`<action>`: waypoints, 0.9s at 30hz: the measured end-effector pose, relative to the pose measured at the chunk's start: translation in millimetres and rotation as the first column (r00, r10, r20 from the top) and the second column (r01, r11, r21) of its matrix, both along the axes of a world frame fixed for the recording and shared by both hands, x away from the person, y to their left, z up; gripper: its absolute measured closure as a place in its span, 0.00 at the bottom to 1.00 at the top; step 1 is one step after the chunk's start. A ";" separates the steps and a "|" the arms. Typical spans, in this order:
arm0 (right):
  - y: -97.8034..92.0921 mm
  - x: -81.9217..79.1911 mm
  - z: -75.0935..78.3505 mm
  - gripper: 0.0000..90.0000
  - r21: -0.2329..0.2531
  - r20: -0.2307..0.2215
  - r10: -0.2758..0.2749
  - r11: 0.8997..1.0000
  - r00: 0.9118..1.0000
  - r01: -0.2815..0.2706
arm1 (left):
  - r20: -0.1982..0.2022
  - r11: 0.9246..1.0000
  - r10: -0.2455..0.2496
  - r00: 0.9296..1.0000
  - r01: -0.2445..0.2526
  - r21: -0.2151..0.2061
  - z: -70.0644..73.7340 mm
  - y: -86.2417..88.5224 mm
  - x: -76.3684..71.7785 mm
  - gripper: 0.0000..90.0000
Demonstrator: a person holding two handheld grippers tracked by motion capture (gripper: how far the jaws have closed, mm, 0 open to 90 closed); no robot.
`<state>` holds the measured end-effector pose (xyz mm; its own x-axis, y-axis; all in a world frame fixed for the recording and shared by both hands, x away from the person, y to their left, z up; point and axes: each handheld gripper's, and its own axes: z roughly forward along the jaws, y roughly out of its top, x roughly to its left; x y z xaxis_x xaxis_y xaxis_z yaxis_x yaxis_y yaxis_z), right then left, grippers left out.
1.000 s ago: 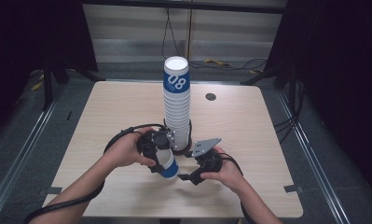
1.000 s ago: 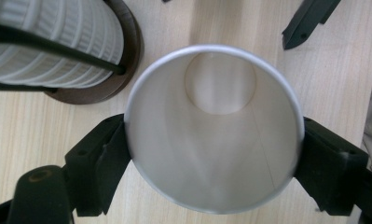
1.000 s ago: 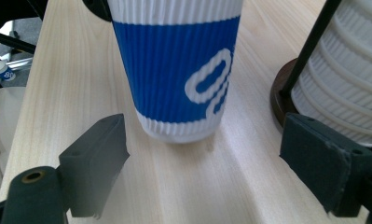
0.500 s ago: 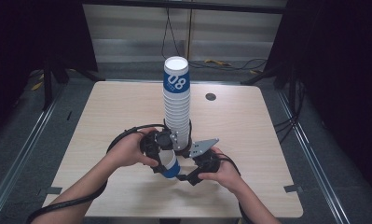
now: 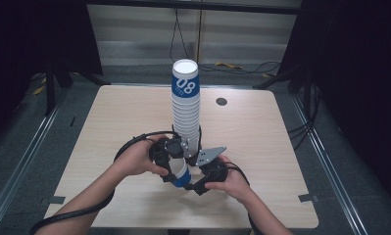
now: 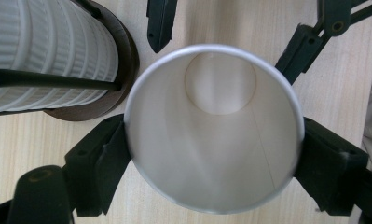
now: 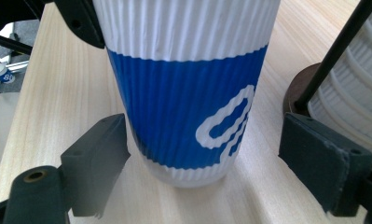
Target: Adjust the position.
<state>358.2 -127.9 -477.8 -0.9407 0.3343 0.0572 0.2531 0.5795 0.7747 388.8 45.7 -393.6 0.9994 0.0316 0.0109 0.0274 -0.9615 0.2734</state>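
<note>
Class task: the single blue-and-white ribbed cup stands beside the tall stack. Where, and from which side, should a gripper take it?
Grip the single cup across its ribbed wall near the rim, as the left gripper does, jaws on opposite sides. The round, tapering wall suits that. Come from the side away from the cup stack, which stands close.

Up close we've got a ribbed paper cup [image 7: 186, 88], white with a blue band and white lettering, base resting on the light wood table [image 7: 53, 93]. Our right hand-held gripper [image 7: 207, 161] has a black jaw on either side of it, both clear of the cup wall. The cup stack [image 7: 349, 70] sits at right in its dark base.
</note>
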 end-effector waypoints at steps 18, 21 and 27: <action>7.8 -2.1 -3.3 0.31 -0.021 0.029 0.018 1.000 0.999 -0.017 | -0.004 0.999 0.025 1.000 -0.025 -0.025 -1.3 -1.3 2.0 0.19; 6.4 -1.3 -4.2 0.31 -0.016 0.027 0.023 1.000 0.999 -0.023 | -0.014 0.999 0.040 0.999 -0.040 -0.037 -2.6 -0.5 2.0 0.19; 5.1 -0.9 -6.4 0.31 -0.016 0.033 0.038 0.999 0.999 -0.037 | -0.025 0.998 0.050 0.998 -0.051 -0.036 -5.2 0.5 2.8 0.18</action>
<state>357.3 -122.8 -484.2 -0.9539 0.2994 0.0208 0.2051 0.5999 0.7733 391.7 46.2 -398.8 0.9966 0.0816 -0.0149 0.0823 -0.9482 0.3069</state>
